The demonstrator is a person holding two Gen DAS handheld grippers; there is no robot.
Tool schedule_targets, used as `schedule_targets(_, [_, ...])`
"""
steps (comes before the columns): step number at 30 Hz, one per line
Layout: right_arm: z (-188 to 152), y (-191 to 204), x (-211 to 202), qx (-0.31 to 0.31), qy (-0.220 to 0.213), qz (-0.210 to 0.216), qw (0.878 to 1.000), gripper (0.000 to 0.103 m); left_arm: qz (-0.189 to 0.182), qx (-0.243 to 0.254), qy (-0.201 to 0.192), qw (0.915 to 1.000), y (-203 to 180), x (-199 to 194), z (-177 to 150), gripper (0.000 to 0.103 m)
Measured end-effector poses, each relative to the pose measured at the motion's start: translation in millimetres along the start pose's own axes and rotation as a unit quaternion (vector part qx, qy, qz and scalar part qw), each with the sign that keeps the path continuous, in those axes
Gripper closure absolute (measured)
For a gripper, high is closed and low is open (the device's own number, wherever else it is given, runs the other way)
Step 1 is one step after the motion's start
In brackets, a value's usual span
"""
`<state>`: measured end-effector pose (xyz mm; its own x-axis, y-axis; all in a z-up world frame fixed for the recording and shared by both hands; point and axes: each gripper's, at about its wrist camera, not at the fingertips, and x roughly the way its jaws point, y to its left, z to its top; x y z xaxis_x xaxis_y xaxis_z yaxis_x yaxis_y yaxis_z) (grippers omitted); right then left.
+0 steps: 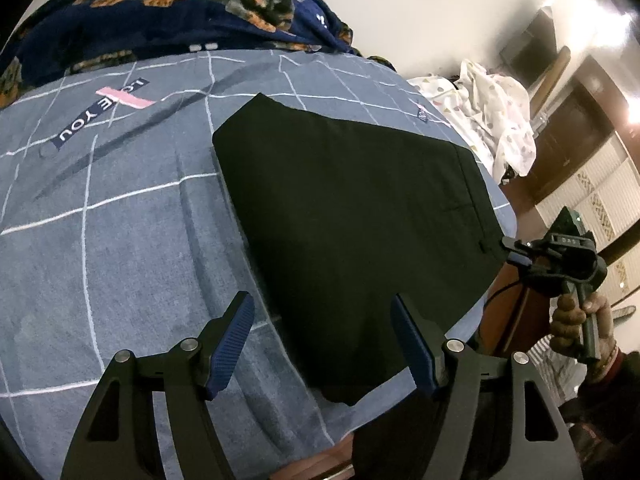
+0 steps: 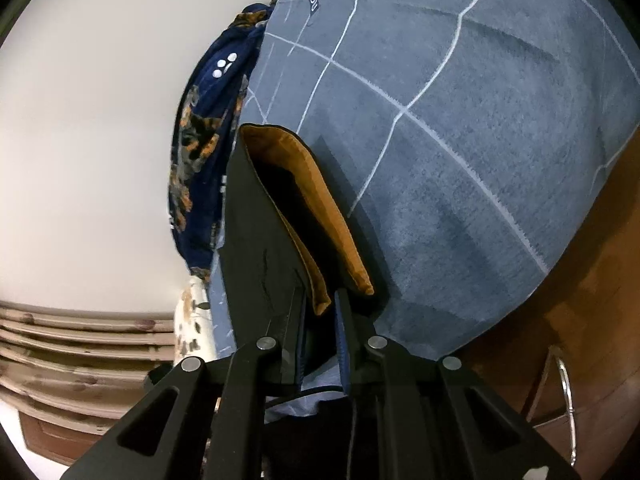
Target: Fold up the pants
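Grid-lined grey bedsheet (image 1: 120,240) under flat, matte black pants (image 1: 352,208).

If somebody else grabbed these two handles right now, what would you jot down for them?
Left tongs: open, empty, hovering over the near end of the black pants.
Right tongs: shut on the pants' waistband edge, with the tan lining showing.
Pants: on the blue checked bedsheet, lying as a flat, compact dark panel, so it looks at least partly folded.
Left: probably bring the held edge across, then smooth flat.
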<state>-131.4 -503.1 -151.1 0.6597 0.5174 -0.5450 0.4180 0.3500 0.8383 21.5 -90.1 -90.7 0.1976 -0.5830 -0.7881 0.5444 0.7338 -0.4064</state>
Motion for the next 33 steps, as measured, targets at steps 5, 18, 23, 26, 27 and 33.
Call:
schedule_targets(5, [-3.0,11.8,-3.1,-0.017,-0.01,-0.041,0.999,0.087,0.0,-0.005,0.002,1.0,4.3,0.3,1.8,0.032])
schedule_targets(18, [5.1,17.1,-3.5,-0.036,-0.019,-0.078,0.996,0.055,-0.006,-0.02,0.009,0.9997,11.5,2.7,2.0,0.032])
schedule_targets(23, [3.0,33.0,-3.0,-0.072,-0.017,-0.085,0.994,0.077,-0.007,-0.032,0.01,0.9994,15.9,3.1,0.9,0.032])
schedule_targets(26, [7.1,33.0,-1.0,-0.068,-0.007,-0.08,0.994,0.078,-0.007,-0.037,0.012,0.9992,17.9,4.1,0.2,0.032])
schedule_targets(27, [9.6,32.9,0.6,-0.067,0.001,-0.073,0.995,0.078,-0.007,-0.038,0.012,0.9992,18.4,4.0,0.2,0.032])
schedule_targets(33, [17.4,32.1,9.8,-0.062,0.018,-0.059,0.996,0.075,-0.007,-0.042,0.01,0.999,20.1,2.4,1.1,0.032])
